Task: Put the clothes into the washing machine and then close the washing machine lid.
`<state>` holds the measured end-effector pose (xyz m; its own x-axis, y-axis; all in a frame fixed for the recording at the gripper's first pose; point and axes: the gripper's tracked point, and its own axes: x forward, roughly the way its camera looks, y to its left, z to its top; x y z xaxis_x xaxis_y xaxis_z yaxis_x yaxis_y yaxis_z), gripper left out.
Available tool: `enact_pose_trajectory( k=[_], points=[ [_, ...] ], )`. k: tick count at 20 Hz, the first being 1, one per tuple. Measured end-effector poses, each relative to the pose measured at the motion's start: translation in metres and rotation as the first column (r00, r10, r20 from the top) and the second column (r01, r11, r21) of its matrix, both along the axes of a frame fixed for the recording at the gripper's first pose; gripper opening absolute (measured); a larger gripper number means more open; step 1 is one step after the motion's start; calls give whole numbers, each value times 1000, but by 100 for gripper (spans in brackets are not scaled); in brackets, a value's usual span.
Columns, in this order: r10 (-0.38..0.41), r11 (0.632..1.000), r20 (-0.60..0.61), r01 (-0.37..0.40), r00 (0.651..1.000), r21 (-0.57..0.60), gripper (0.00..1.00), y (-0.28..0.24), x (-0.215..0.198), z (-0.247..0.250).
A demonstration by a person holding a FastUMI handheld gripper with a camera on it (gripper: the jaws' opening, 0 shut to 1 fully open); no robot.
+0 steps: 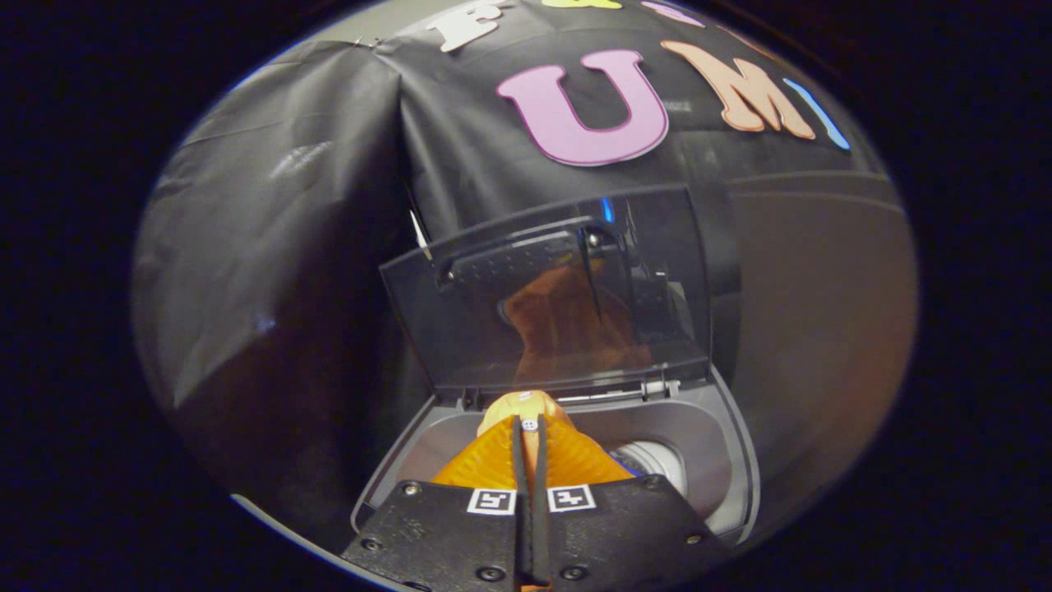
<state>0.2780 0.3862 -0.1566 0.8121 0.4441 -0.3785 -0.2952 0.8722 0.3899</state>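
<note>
My gripper hangs just above the open mouth of the grey washing machine. Its two black fingers are shut on an orange piece of clothing, which bulges out on both sides of the fingers and beyond their tips. The cloth hangs over the tub opening, with the pale drum showing to the right of it. The machine's dark see-through lid stands raised just beyond the fingers, and the orange cloth is mirrored in it.
The black booth cloth hangs behind and to the left of the machine. A plain grey wall stands to the machine's right.
</note>
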Motion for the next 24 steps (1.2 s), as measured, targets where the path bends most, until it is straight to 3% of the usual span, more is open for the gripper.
enact_pose_trajectory(
  k=[9,16,18,21,24],
  points=[
    [14,998,-215,-28,976,-60,1,26,-7,-67],
    [-17,992,-234,-13,972,-123,5,22,-5,-78],
    [-15,991,-238,-17,971,-132,9,22,-7,-78],
    [-34,984,-204,-3,978,-177,26,15,-2,-78],
    [0,970,-152,-37,988,-239,41,13,0,-65]
  ],
)
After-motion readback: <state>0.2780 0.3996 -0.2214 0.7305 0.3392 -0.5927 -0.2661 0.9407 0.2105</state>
